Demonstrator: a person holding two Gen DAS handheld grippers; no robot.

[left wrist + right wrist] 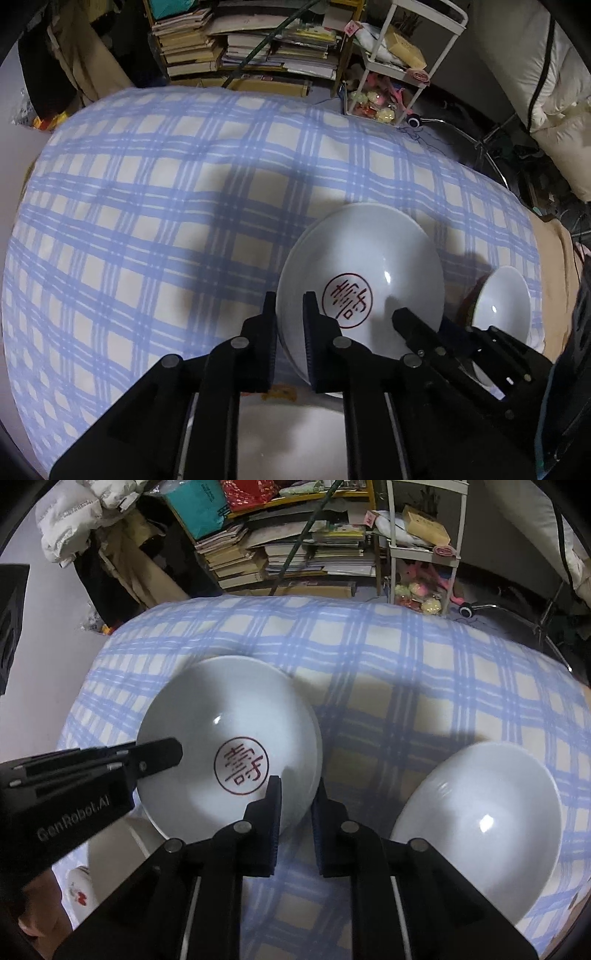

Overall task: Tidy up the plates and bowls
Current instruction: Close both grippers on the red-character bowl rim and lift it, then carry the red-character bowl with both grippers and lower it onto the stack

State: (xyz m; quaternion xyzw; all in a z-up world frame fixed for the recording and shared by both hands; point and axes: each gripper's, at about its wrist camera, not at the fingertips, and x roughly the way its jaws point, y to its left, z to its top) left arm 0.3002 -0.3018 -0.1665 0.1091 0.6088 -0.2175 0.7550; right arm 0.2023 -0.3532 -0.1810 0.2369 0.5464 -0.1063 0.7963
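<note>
Bowl with the red seal sits on the checked counter. We see the left gripper pinching its left rim and the right gripper pinching its right rim. A plain bowl stands just beside, on the right.

Glossy glazed bowl, matt cloth

Plain bowl rim hidden behind right gripper linkage, slipper partly hidden, book spines illegible
</note>
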